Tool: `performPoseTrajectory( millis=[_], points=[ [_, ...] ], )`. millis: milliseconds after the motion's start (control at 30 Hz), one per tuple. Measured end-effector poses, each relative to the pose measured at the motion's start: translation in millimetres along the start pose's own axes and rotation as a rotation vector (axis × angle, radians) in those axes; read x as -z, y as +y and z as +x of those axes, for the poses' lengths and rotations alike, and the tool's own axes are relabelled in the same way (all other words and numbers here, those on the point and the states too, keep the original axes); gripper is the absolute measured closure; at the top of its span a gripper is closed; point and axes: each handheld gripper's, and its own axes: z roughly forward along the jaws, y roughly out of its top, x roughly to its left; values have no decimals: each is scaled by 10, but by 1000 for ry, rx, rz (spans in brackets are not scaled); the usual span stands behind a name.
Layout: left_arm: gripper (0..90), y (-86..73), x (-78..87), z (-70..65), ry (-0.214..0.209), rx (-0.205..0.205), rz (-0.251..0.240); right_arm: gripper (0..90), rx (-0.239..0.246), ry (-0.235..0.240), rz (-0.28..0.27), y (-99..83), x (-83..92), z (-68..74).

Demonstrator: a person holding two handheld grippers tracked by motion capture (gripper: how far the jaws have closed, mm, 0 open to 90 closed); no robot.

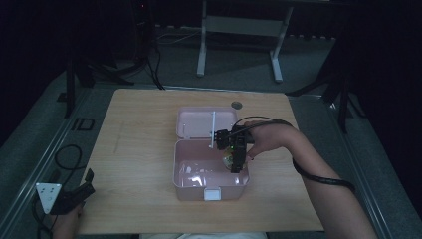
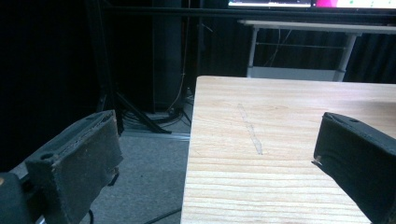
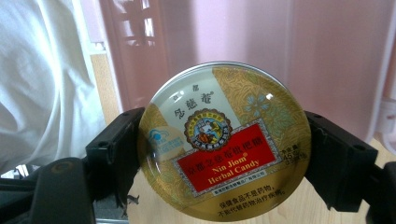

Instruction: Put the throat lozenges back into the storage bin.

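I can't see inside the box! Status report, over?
Right gripper shut on candy tin, over pink box. Left gripper open, idle at table edge. Nothing in the way.

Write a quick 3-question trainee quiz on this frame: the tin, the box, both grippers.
1. True or false: the right gripper is shut on the round candy tin.
2. Where is the tin relative to the pink box? A) beside the closed box on the bare table B) at the open box's right end, over its inside C) on the floor
3. How do the left gripper jaws stand, and what is between them?

Key
1. True: its jaws press the tin's two sides.
2. B: the lid is swung back.
3. Spread wide, holding nothing, near the wooden table at its left edge.
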Motion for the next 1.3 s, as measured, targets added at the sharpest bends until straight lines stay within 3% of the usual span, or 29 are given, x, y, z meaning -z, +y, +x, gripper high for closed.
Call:
performPoseTrajectory(
  millis=[167,733,800,1300],
  points=[
    [10,0,-1,-1,0,1,-1,201,-1,2,-3,15,-100,-12],
    [10,2,-3,1,-4,-3,5,201,7,55,35,128,-724,-131],
    [10,2,-3,2,-6,-4,6,201,28,50,42,144,-784,-137],
    [10,1,-3,0,-17,-10,4,200,4,49,76,155,-1062,-216]
  ],
)
